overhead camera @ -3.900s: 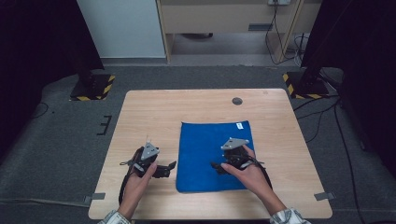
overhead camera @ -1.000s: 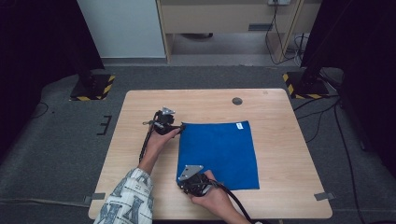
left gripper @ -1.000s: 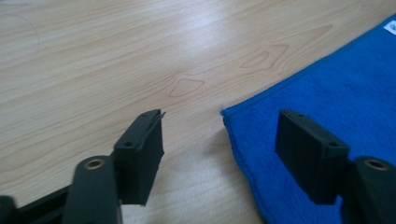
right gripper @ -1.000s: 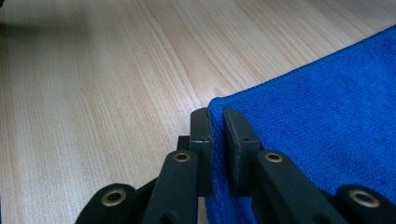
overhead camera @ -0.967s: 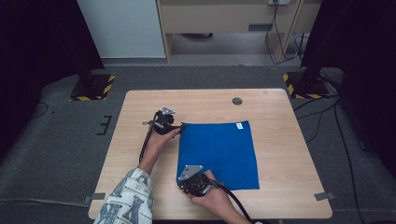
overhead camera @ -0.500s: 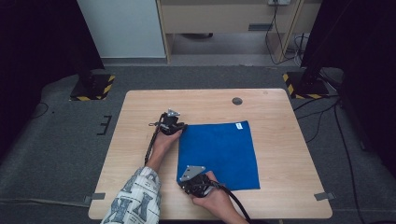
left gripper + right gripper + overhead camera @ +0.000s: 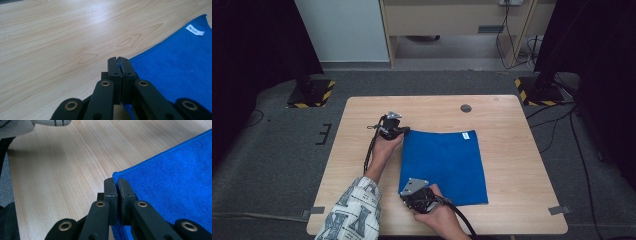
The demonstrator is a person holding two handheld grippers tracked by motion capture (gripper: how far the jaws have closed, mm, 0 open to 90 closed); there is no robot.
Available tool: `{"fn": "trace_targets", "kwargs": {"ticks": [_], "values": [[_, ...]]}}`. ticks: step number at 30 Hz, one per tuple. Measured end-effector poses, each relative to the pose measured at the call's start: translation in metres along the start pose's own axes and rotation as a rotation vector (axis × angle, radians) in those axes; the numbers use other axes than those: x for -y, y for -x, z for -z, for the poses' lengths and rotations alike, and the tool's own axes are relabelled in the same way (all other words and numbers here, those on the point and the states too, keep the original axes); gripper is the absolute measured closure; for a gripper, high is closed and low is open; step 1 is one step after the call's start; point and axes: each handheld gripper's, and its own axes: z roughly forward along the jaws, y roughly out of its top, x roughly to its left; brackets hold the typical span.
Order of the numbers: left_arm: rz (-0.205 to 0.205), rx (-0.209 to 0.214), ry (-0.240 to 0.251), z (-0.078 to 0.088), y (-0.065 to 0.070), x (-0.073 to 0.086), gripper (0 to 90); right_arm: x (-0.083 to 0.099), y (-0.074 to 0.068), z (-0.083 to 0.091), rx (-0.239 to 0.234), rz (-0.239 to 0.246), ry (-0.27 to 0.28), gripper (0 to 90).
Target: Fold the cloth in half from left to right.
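A: Fig., L to R — what's at the far-left corner of the cloth (image 7: 444,165)?
B: Left gripper (image 7: 404,131), jaws just closed, pinching that corner (image 7: 119,61).
A: Near-left corner?
B: Right gripper (image 7: 404,192), jaws clamped tight on the hem (image 7: 115,178).
A: Cloth position?
B: Blue, flat on the table (image 7: 512,150), centre-right; white label (image 7: 466,135) at far-right corner.

The towel (image 7: 443,165) is blue cloth with a soft, fuzzy matt pile and a stitched hem, and carries a small white fabric label (image 7: 195,29). The counter (image 7: 512,150) is pale wood with visible grain and a smooth, faintly shiny finish. Each tool (image 7: 119,60) is matt black plastic with brass-coloured metal rivets.
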Motion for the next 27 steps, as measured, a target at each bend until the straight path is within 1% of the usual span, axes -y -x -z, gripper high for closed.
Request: {"fn": "trace_targets", "kwargs": {"ticks": [2, 4, 6, 11, 14, 18, 21, 22, 24, 27], "values": [[0.007, -0.001, 0.004, 0.003, -0.002, 0.000, 88.5, -0.002, -0.002, 0.000, 0.002, 0.002, 0.004, 87.1], [-0.001, -0.008, 0.003, 0.007, -0.003, -0.001, 88.5, -0.003, -0.004, -0.001, 0.003, 0.002, 0.004, 87.1], [0.001, -0.009, 0.007, 0.009, -0.004, -0.002, 88.5, -0.004, -0.006, -0.001, 0.004, 0.003, 0.010, 87.1], [0.003, -0.013, 0.014, 0.012, -0.005, -0.003, 88.5, -0.006, -0.007, 0.001, 0.005, -0.006, 0.027, 87.1], [0.011, -0.008, 0.028, 0.013, -0.006, -0.003, 88.5, -0.008, -0.006, 0.001, 0.004, -0.004, 0.040, 87.2], [0.003, -0.012, 0.011, 0.016, -0.010, -0.002, 88.5, -0.011, -0.008, 0.001, 0.002, -0.004, 0.046, 87.3], [-0.002, -0.013, 0.011, 0.019, -0.012, -0.002, 88.6, -0.012, -0.009, 0.001, 0.002, 0.000, 0.047, 87.3], [-0.012, -0.017, 0.008, 0.022, -0.013, -0.002, 88.6, -0.013, -0.011, 0.001, 0.002, 0.005, 0.046, 87.3], [-0.016, -0.017, 0.007, 0.025, -0.014, -0.002, 88.6, -0.014, -0.012, 0.001, 0.003, 0.005, 0.048, 87.3], [-0.014, -0.016, 0.008, 0.028, -0.016, -0.002, 88.6, -0.015, -0.013, -0.001, 0.000, 0.000, 0.051, 87.3]]}}
